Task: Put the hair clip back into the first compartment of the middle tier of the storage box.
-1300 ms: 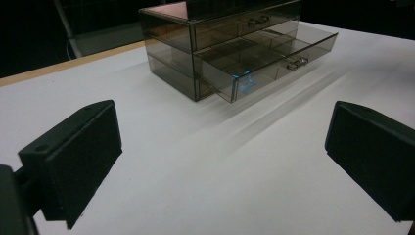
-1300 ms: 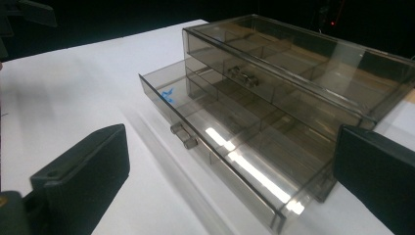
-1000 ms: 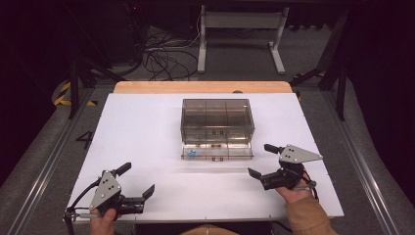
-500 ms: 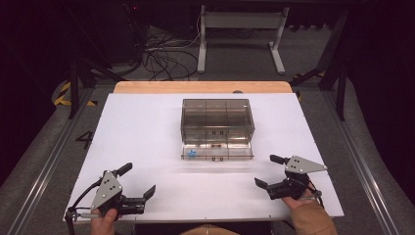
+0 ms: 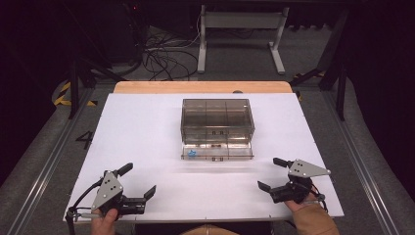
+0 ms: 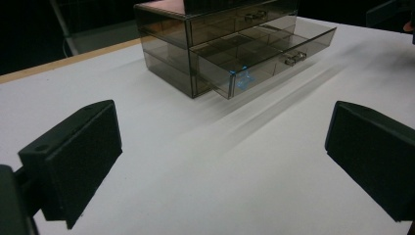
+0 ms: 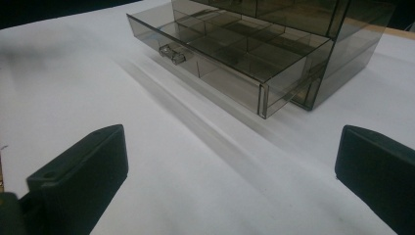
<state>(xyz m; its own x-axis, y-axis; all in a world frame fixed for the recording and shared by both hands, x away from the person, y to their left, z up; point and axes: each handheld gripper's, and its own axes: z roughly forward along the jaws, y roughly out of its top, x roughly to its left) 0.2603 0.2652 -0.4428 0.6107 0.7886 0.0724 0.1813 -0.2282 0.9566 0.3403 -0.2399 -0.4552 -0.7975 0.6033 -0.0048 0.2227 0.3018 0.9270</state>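
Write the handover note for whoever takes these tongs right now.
Left tongs: open, empty, at the table's near left edge.
Right tongs: open, empty, at the near right edge.
Drawer box: mid-table, apart from both tongs. Its bottom drawer is pulled out toward the person; the upper drawer is shut.
A small blue thing lies in the open drawer's corner.
Done: bottom drawer is open.
Left: probably pushing that drawer shut or taking the blue thing out.
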